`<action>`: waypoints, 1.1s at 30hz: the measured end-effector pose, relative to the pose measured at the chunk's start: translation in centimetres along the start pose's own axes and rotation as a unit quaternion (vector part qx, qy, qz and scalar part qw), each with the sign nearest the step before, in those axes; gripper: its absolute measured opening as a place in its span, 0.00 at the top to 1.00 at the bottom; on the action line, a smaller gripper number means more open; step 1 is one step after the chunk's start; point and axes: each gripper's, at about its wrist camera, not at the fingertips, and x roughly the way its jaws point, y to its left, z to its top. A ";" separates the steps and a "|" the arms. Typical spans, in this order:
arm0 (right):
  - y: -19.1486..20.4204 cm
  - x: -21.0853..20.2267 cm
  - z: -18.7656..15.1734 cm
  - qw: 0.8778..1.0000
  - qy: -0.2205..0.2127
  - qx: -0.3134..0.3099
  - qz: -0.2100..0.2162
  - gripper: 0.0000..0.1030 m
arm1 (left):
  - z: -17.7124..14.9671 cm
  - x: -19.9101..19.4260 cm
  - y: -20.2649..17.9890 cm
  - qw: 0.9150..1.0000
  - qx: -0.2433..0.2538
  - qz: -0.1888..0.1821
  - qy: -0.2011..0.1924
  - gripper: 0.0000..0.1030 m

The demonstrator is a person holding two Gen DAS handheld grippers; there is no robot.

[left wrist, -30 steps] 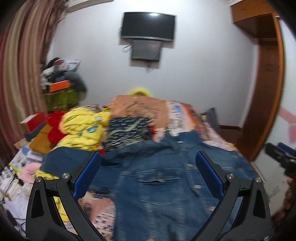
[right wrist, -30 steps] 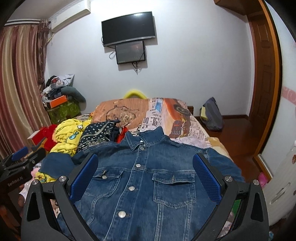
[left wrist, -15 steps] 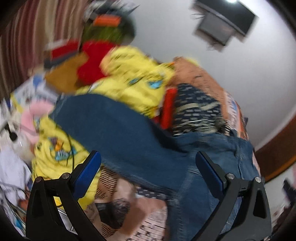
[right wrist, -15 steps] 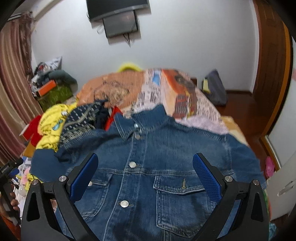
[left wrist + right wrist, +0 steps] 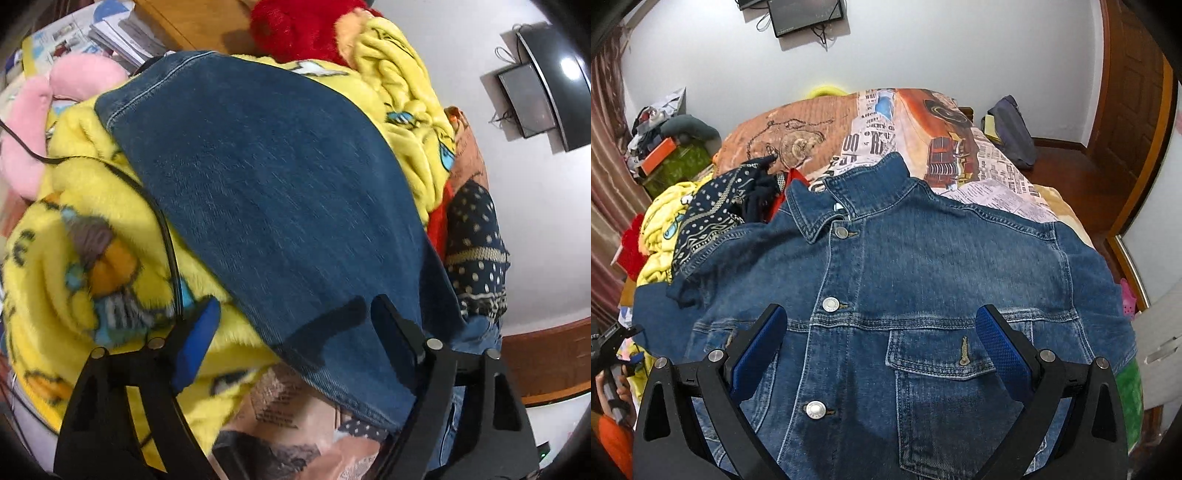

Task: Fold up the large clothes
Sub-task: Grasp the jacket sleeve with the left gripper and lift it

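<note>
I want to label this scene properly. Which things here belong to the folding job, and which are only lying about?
For the job:
- denim jacket and its sleeve
- left tongs, open over the sleeve
- right tongs, open over the jacket front

Lying about:
- yellow blanket
- red plush
- dotted dark garment
- black cable

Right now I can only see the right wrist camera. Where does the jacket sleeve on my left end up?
Observer: The denim sleeve lies stretched over a fuzzy yellow blanket, with its cuff beside a pink plush toy.
Operator: Is my left grabber holding it?
Observer: No. The left gripper is open, its fingers spread apart at the sleeve's near edge.
Operator: Is anything in the way?
Observer: A black cable runs across the blanket right beside the sleeve.
</note>
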 end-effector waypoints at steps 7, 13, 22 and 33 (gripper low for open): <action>0.1 0.4 0.0 1.000 0.011 0.004 0.001 0.01 | 1.1 0.6 -0.4 0.999 0.013 0.028 -0.036 0.40; 0.3 -0.8 -0.1 1.000 0.001 -0.004 0.005 0.01 | 0.9 0.3 -2.6 0.990 0.071 0.097 -0.069 0.61; -0.6 -3.1 -0.6 1.000 -0.021 -0.018 0.003 0.01 | 0.1 -5.0 -8.6 0.966 0.167 0.149 -0.133 0.89; -3.5 -5.0 -0.6 0.999 -0.046 -0.012 0.004 0.01 | -6.1 -13.2 -25.7 0.919 0.317 0.038 -0.231 0.93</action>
